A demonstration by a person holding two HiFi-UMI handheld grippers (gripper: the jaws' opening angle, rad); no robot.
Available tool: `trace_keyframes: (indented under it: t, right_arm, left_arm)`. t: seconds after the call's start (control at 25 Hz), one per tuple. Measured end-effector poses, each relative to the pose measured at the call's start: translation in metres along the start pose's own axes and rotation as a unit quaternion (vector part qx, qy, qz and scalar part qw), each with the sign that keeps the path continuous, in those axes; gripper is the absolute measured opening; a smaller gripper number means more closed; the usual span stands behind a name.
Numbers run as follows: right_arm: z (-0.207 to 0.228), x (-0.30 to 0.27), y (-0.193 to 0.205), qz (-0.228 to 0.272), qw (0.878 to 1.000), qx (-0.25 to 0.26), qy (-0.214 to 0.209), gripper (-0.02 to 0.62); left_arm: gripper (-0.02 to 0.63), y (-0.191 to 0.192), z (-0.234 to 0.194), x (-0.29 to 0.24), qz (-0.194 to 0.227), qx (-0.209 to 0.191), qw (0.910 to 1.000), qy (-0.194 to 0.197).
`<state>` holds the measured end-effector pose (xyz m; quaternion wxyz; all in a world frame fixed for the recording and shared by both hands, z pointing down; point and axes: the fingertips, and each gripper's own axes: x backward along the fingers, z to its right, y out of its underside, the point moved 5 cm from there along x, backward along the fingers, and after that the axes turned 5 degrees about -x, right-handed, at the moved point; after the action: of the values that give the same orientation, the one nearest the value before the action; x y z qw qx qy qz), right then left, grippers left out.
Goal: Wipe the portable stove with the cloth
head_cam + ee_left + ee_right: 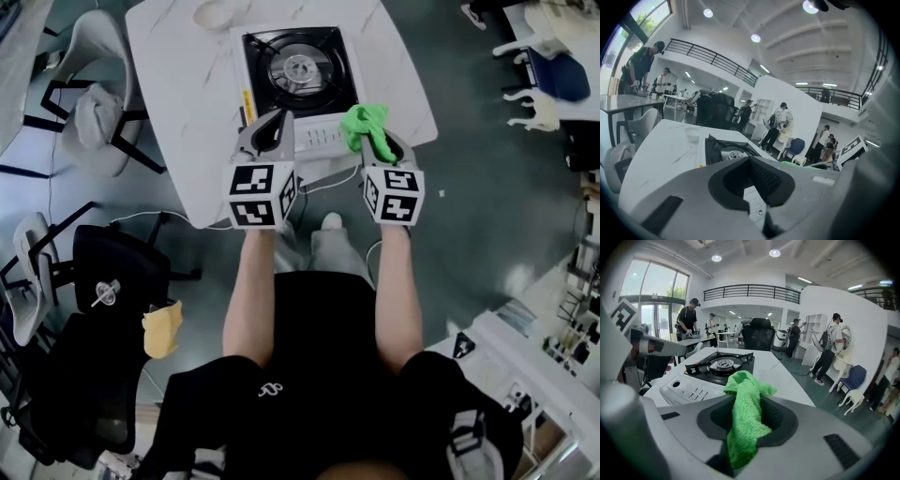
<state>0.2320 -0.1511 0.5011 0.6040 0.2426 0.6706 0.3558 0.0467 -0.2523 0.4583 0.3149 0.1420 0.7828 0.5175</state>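
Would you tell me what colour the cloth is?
The cloth is bright green, clearest in the right gripper view.

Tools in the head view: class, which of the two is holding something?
The right tool: a green cloth is pinched between its jaws. The left tool is shut on nothing.

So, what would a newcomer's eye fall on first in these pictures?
The bright green cloth, clamped in the right gripper, stands out over the near edge of the portable stove. The stove sits on a white table; the left gripper is shut and empty.
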Motion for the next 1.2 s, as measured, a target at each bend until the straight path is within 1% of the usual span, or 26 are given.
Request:
trace_keyframes:
  t: [0.16, 0.28, 0.4, 0.56, 0.68, 0.84, 0.96, 1.2]
  right_arm:
    - [0.011, -0.008, -0.018, 0.014, 1.0, -0.009, 0.01, 0.103]
    - [0.016, -0.013, -0.035, 0.019, 1.0, -0.002, 0.002, 0.103]
    - [0.024, -0.025, -0.048, 0.024, 1.0, 0.01, -0.011, 0.103]
    - [0.032, -0.045, -0.066, 0.016, 0.999, 0.02, -0.04, 0.103]
    - [0.035, -0.065, -0.076, 0.014, 0.997, 0.032, -0.064, 0.103]
    - [0.026, -0.09, -0.078, -0.008, 0.992, 0.057, -0.108, 0.103]
    - [0.022, -0.107, -0.084, -0.014, 0.988, 0.072, -0.138, 0.103]
    - [0.029, -0.134, -0.101, -0.01, 0.982, 0.073, -0.172, 0.104]
  left_arm:
    - [0.0, -0.017, -0.014, -0.001, 0.016, 0.003, 0.9998, -0.005]
    - [0.0, -0.03, -0.023, -0.005, 0.03, 0.012, 0.9993, -0.019]
    - [0.0, -0.037, -0.024, -0.014, 0.037, 0.019, 0.9987, -0.029]
    - [-0.002, -0.043, -0.017, -0.03, 0.033, 0.018, 0.9984, -0.043]
    - [0.0, -0.045, -0.018, -0.041, 0.029, 0.023, 0.9974, -0.061]
    - [-0.001, -0.048, -0.022, -0.052, 0.028, 0.04, 0.9948, -0.089]
    - [-0.001, -0.055, -0.025, -0.061, 0.032, 0.039, 0.9926, -0.111]
    - [0.0, -0.051, -0.022, -0.074, 0.017, 0.041, 0.9887, -0.143]
